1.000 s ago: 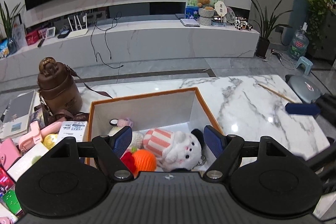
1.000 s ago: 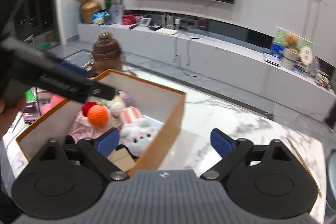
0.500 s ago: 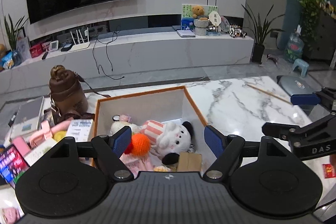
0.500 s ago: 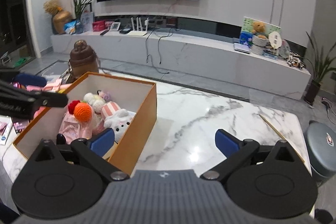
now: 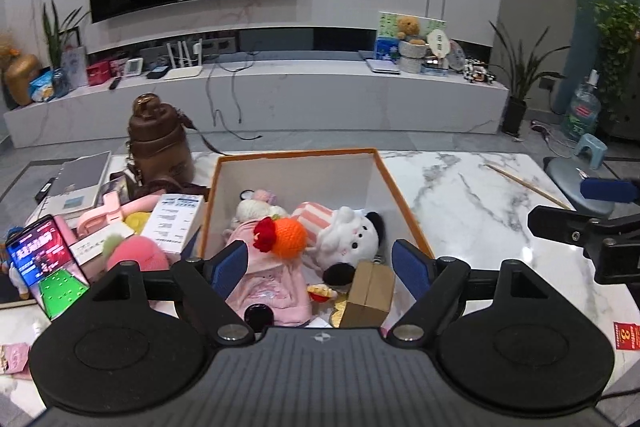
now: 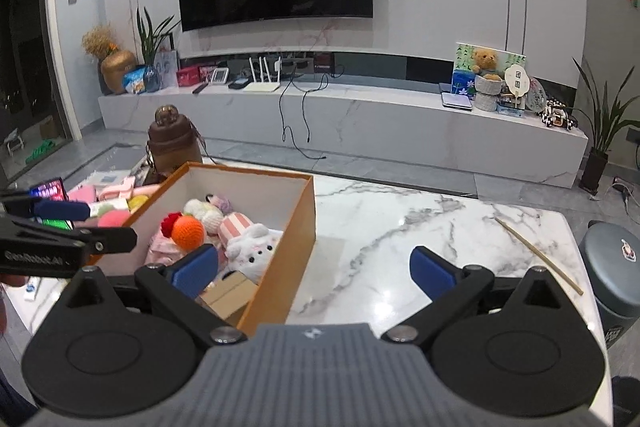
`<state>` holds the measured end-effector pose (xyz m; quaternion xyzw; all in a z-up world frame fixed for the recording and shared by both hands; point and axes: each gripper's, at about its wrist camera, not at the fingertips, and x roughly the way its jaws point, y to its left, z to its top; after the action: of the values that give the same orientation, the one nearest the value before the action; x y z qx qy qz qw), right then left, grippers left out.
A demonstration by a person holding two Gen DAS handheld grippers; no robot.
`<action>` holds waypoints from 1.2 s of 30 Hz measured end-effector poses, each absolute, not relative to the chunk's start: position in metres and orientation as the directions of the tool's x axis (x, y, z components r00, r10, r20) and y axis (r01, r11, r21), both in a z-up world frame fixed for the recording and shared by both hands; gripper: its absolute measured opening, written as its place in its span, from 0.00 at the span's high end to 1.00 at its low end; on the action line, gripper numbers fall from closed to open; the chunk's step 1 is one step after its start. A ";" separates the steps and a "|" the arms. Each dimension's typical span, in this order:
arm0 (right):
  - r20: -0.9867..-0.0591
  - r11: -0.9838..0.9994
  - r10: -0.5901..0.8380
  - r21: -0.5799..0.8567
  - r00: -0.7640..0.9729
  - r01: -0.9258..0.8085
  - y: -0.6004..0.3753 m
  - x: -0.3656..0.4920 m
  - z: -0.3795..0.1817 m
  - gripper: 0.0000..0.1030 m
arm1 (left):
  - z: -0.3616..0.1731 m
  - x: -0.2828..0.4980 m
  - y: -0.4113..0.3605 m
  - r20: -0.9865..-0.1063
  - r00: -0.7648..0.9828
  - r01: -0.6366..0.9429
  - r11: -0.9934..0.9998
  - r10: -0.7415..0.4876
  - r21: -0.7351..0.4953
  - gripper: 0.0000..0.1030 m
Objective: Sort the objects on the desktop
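Observation:
An open orange-rimmed box (image 5: pixel 296 157) (image 6: pixel 300 223) stands on the marble table. It holds a white plush (image 5: pixel 350 235) (image 6: pixel 252 251), an orange crochet ball (image 5: pixel 290 238) (image 6: pixel 188 231), pink cloth (image 5: pixel 272 279), a small cardboard box (image 5: pixel 370 289) and other toys. My left gripper (image 5: pixel 320 265) is open and empty, above the box's near end. My right gripper (image 6: pixel 314 269) is open and empty, over the box's right wall and the bare table. Each gripper shows at the edge of the other's view.
Left of the box lie a phone with a lit screen (image 5: pixel 46 259), a pink round toy (image 5: pixel 138 253), a white carton (image 5: pixel 174 223), notebooks (image 5: pixel 76 183) and a brown bottle (image 5: pixel 160 143). A wooden stick (image 6: pixel 538 255) lies at the table's far right. A grey stool (image 6: pixel 614 267) stands beyond.
Both grippers have pulled back and up from the box, so more of the table and room shows. Both stay open and empty.

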<state>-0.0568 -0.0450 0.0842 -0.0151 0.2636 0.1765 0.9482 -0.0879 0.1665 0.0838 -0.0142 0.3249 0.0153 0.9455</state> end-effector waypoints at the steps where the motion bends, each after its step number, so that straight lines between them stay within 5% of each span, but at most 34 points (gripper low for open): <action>1: -0.502 0.938 0.328 0.075 0.800 -0.337 -0.043 -0.058 0.084 0.01 | 0.084 -0.088 0.166 -0.615 0.788 -0.047 0.999 0.026 -0.018 0.09; 36: -0.610 0.959 0.247 0.042 0.753 -0.281 -0.013 -0.056 0.051 0.01 | 0.054 -0.073 0.152 -0.724 0.683 -0.098 0.994 0.102 0.048 0.09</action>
<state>-0.0560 -0.0126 0.0512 -0.0263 0.3221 0.1410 0.9358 -0.0729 0.1519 0.0536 0.0027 0.3947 0.0546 0.9172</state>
